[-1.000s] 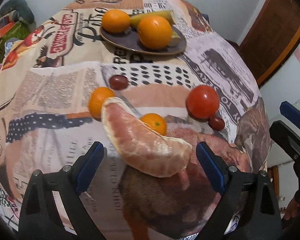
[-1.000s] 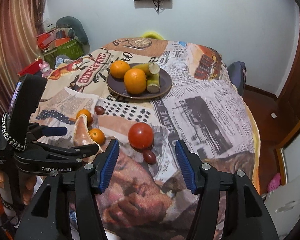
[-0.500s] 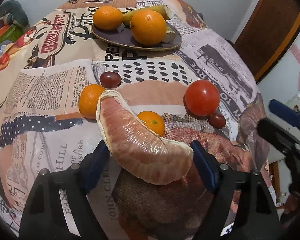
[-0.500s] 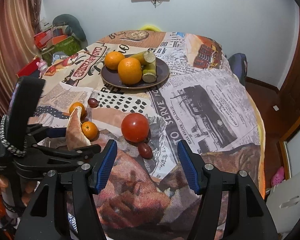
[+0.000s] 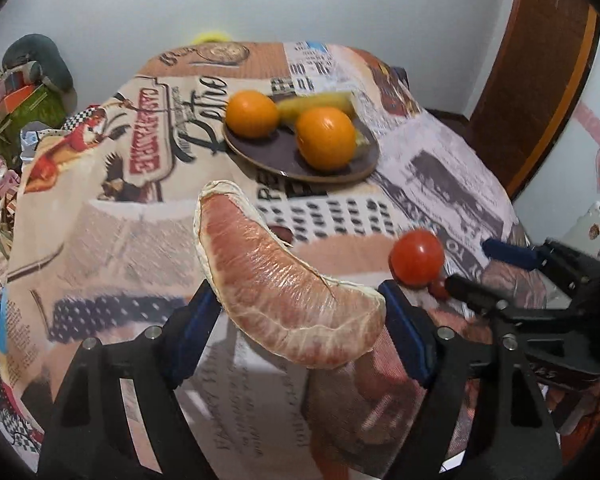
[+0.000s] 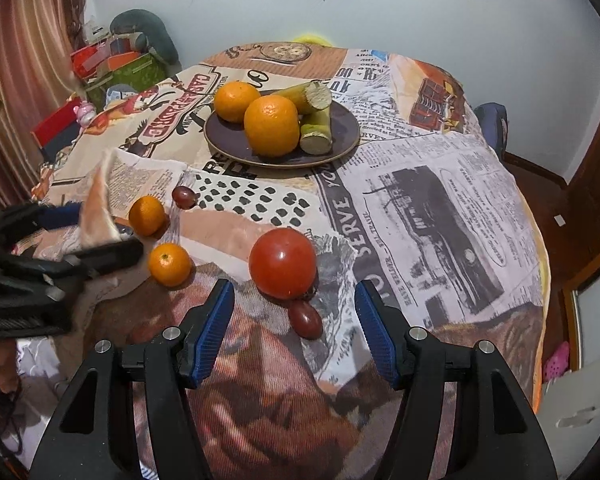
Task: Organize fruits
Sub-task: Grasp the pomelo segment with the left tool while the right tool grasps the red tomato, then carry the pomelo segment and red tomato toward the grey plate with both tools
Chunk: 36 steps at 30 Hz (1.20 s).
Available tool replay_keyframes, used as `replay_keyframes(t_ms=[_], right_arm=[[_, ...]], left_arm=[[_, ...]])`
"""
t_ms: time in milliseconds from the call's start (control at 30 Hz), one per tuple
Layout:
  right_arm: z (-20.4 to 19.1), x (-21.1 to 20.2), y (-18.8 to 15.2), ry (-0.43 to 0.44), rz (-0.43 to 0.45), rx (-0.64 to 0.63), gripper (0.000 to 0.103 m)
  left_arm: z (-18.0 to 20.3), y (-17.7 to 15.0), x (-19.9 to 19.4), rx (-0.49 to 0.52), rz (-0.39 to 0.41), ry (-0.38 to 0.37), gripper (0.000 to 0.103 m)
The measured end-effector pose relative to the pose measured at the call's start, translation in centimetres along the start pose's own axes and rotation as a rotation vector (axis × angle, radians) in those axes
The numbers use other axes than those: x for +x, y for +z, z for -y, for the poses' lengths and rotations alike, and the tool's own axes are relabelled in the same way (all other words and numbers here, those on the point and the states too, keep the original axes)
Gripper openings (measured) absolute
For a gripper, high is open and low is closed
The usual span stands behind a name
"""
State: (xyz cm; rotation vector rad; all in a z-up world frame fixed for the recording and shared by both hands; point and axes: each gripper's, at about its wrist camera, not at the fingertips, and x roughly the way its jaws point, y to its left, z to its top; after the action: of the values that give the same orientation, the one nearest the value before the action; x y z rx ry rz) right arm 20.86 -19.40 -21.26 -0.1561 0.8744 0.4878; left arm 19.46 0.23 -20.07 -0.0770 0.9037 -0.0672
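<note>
Pink, peeled pomelo segment (image 5: 288, 288) filled the near part of the left wrist view, pinched between the blue pads of the left gripper (image 5: 300, 316) and raised clear of the newspaper-print cloth on the desk (image 5: 120, 232). It hid the two small oranges and most of a dark grape (image 5: 282, 233) behind it; the cloth there was blurred. In the right wrist view the segment showed only as a smeared pale sliver (image 6: 96, 208). The right gripper (image 6: 294, 320) hovered low over the desk with its jaws spread wide and nothing between them, aimed at a small dark red grape (image 6: 306, 320) and the round red tomato (image 6: 283, 263) touching it. Farther on lay two small oranges (image 6: 169, 264), well apart from the dark round plate (image 6: 348, 128) holding two large oranges and cut sugarcane pieces.
</note>
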Motion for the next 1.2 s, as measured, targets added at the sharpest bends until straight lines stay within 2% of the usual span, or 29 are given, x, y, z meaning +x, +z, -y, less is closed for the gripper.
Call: replay_keyframes(t_ms=[433, 533, 567, 800, 1200], right_arm=[[-0.2, 4.1, 0.6, 0.033, -0.079, 0.013, 0.059], [-0.1, 4.3, 0.6, 0.055, -0.085, 0.023, 0.046], [-0.1, 4.3, 0.6, 0.058, -0.084, 0.025, 0.045], [-0.3, 4.1, 1.3, 0.056, -0.062, 0.035, 0.043], [0.6, 2.1, 3.9, 0.054, 0.044, 0.059, 0.042]], left_arm=[[-3.0, 1.4, 1.1, -0.030, 0.017, 0.027, 0.080], [-3.0, 1.3, 1.4, -0.026, 0.012, 0.025, 0.080], [-2.9, 1.3, 1.4, -0.025, 0.011, 0.024, 0.080], [-2.8, 1.7, 1.4, -0.017, 0.024, 0.024, 0.080], [-2.8, 4.6, 1.5, -0.008, 0.071, 0.030, 0.080]])
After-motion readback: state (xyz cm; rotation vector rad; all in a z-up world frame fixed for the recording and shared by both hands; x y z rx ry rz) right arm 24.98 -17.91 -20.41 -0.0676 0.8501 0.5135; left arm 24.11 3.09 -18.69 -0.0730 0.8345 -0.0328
